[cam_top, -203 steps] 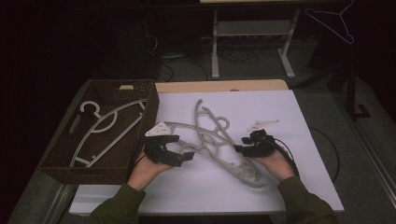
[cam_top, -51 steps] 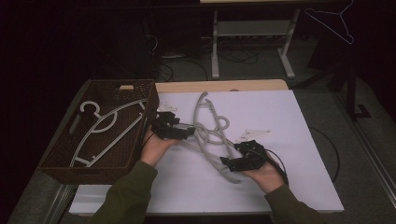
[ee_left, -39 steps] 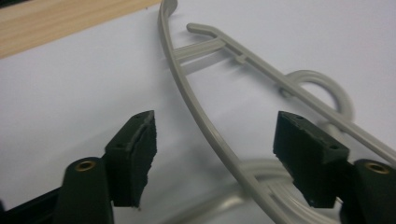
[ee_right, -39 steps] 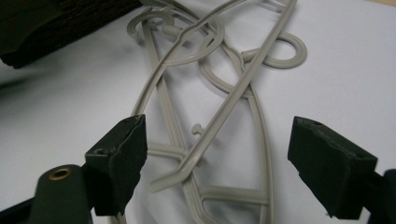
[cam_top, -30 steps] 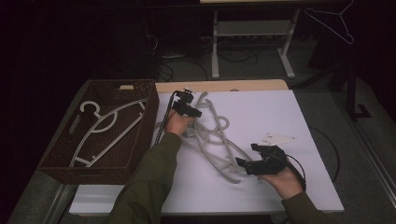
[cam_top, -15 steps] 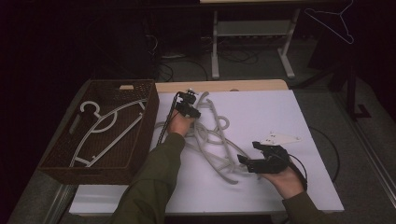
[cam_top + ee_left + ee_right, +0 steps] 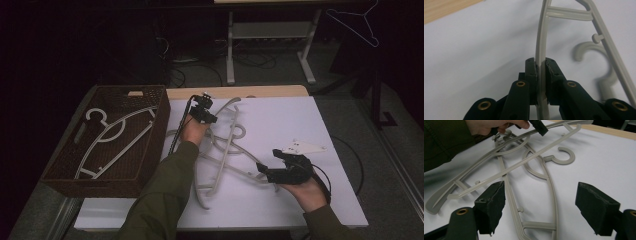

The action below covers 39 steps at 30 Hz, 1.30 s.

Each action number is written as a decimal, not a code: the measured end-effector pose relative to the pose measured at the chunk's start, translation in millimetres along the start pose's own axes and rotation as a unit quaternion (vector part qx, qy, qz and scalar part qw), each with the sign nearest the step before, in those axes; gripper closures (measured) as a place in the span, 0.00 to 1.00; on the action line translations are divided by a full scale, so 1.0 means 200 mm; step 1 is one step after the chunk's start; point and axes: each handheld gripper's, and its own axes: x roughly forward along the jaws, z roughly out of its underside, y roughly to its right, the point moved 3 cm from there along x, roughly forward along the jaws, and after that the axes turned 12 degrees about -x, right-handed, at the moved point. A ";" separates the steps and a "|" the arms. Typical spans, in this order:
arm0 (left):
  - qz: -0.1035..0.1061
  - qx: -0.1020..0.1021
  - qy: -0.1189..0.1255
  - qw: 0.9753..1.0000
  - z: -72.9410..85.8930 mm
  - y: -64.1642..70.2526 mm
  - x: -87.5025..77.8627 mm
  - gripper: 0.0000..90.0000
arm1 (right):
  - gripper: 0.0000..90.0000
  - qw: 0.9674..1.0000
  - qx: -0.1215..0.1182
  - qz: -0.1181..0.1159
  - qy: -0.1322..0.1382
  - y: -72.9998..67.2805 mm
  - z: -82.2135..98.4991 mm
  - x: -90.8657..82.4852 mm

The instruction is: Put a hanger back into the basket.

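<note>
Several grey plastic hangers point(image 7: 227, 150) lie crossed on the white table sheet. My left gripper point(image 7: 211, 118) is at their far end, shut on the thin curved bar of one hanger point(image 7: 541, 42), which passes straight between its jaws point(image 7: 541, 68). In the right gripper view that held hanger point(image 7: 434, 203) slants up to the left gripper point(image 7: 537, 126). My right gripper point(image 7: 265, 172) stands open low over the near right end of the pile. Between its pads point(image 7: 491, 207) lies another hanger point(image 7: 550, 187) with its hook point(image 7: 564, 157) farther off; the pads touch nothing.
A dark wicker basket point(image 7: 150, 135) stands at the left of the table with white hangers point(image 7: 107, 132) in it. Bare white sheet point(image 7: 300, 120) lies right of the pile. A table frame and cables are on the floor beyond the far edge.
My left gripper has gone from the near middle to the far end of the pile and shut on a hanger bar. The right gripper drifted right and nearer; both have hardly moved for a second.
</note>
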 end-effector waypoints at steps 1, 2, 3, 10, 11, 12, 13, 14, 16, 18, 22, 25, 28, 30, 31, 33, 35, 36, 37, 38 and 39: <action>0.007 0.006 0.003 1.000 0.00 0.02 -0.01 0.91 | 0.26 1.000 0.000 0.000 0.000 0.00 0.00 0.00; 0.022 0.017 0.005 1.000 0.00 0.08 -0.01 0.91 | 0.26 1.000 -0.001 -0.001 0.001 0.00 0.00 0.00; 0.022 0.017 0.005 1.000 0.00 0.08 -0.01 0.91 | 0.26 1.000 -0.001 -0.001 0.001 0.00 0.00 0.00; 0.090 0.084 -0.026 0.992 0.07 0.33 0.04 0.91 | 0.25 1.000 -0.009 -0.002 0.006 -0.01 -0.01 0.00; 0.098 0.088 -0.028 0.991 0.08 0.36 0.05 0.91 | 0.25 1.000 -0.006 -0.002 0.005 -0.01 0.00 0.00; 0.098 0.088 -0.028 0.991 0.08 0.36 0.05 0.91 | 0.25 1.000 -0.006 -0.002 0.005 -0.01 0.00 0.00; 0.098 0.101 -0.036 0.989 0.09 0.38 0.05 0.91 | 0.25 1.000 -0.005 -0.002 0.006 -0.01 -0.01 0.00; 0.102 0.107 -0.043 0.988 0.11 0.41 0.07 0.90 | 0.25 1.000 -0.004 0.001 0.007 -0.01 0.00 0.00; 0.106 0.107 -0.044 0.988 0.11 0.42 0.08 0.89 | 0.25 1.000 -0.004 0.001 0.007 -0.01 -0.01 0.00; 0.112 0.110 -0.040 0.987 0.11 0.44 0.09 0.86 | 0.25 1.000 -0.007 0.003 0.006 -0.01 0.00 0.00; 0.109 0.110 -0.023 0.988 0.10 0.45 0.02 0.71 | 0.25 1.000 -0.008 0.005 0.008 -0.01 -0.01 -0.01; 0.108 0.098 0.001 0.989 0.11 0.43 -0.09 0.62 | 0.25 1.000 -0.009 0.006 0.013 -0.01 -0.01 -0.01; 0.105 0.087 0.015 0.991 0.16 0.39 -0.20 0.55 | 0.24 1.000 -0.008 0.007 0.011 -0.01 -0.01 -0.01; 0.103 0.083 0.024 0.991 0.22 0.37 -0.27 0.52 | 0.24 1.000 -0.010 0.007 0.012 -0.02 -0.01 -0.01; 0.102 0.080 0.024 0.991 0.25 0.35 -0.31 0.52 | 0.24 1.000 -0.010 0.007 0.012 -0.02 -0.01 -0.01; 0.104 0.071 0.025 0.992 0.36 0.32 -0.40 0.49 | 0.24 1.000 -0.013 0.007 0.010 -0.02 -0.01 0.00; 0.103 0.066 0.018 0.992 0.44 0.30 -0.44 0.47 | 0.24 1.000 -0.011 0.005 0.008 -0.03 -0.01 0.00; 0.102 0.067 0.013 0.992 0.47 0.28 -0.46 0.47 | 0.24 1.000 -0.014 0.005 0.006 -0.03 -0.01 0.01; 0.102 0.067 0.013 0.992 0.47 0.28 -0.46 0.46 | 0.24 1.000 -0.014 0.005 0.006 -0.03 -0.01 0.01; 0.102 0.063 0.012 0.993 0.50 0.28 -0.48 0.46 | 0.24 1.000 -0.014 0.005 0.004 -0.04 -0.01 0.01; 0.101 0.059 0.012 0.993 0.53 0.27 -0.50 0.45 | 0.24 1.000 -0.014 0.004 0.003 -0.04 -0.01 0.01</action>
